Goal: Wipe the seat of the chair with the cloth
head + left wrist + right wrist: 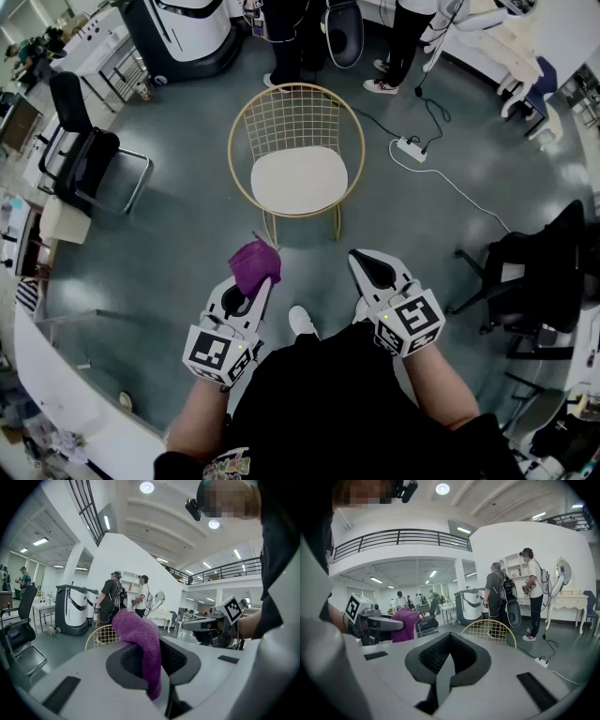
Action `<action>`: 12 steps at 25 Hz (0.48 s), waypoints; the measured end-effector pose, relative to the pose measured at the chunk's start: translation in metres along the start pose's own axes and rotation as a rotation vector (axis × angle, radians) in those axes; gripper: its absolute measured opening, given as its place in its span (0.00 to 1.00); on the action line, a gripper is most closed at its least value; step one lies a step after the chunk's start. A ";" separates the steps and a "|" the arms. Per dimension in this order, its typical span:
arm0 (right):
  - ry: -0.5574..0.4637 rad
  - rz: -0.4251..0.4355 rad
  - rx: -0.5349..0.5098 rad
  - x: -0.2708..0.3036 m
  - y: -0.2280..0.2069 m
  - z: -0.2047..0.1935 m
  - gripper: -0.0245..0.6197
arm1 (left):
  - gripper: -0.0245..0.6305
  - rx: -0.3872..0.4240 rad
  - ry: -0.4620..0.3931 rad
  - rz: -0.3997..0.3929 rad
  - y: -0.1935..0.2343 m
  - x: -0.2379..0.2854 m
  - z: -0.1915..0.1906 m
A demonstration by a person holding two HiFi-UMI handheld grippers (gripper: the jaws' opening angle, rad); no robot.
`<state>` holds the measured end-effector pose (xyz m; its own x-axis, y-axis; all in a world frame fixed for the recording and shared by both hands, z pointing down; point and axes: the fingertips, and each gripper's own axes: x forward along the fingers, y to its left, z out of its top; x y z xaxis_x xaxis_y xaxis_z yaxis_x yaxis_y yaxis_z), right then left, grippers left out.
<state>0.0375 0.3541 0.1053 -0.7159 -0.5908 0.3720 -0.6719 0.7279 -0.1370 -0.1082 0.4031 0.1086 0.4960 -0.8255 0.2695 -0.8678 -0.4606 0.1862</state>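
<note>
Left gripper point(251, 287): jaws clamped on the purple cloth point(255, 264), which bunches over the tips. Chair point(281, 111) stands ahead, its white seat point(298, 180) apart from the cloth. Right gripper point(367, 266): jaws together, nothing between them. Marker cubes point(217, 354) show black-and-white square codes.

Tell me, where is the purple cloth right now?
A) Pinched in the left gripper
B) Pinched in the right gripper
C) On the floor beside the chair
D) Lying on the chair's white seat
A: the purple cloth is clamped between the jaws of the left gripper, held short of the chair, while the right gripper is shut on nothing.
</note>
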 end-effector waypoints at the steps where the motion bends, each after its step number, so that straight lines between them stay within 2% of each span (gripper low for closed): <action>1: 0.000 0.004 -0.002 0.000 0.001 -0.001 0.06 | 0.15 0.000 -0.001 0.000 0.000 0.000 0.000; 12: -0.021 -0.007 0.011 -0.006 0.002 0.002 0.06 | 0.15 0.003 -0.008 -0.020 -0.005 -0.002 0.000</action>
<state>0.0403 0.3581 0.1012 -0.7151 -0.6030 0.3535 -0.6786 0.7202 -0.1443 -0.1048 0.4070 0.1067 0.5128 -0.8186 0.2587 -0.8580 -0.4780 0.1882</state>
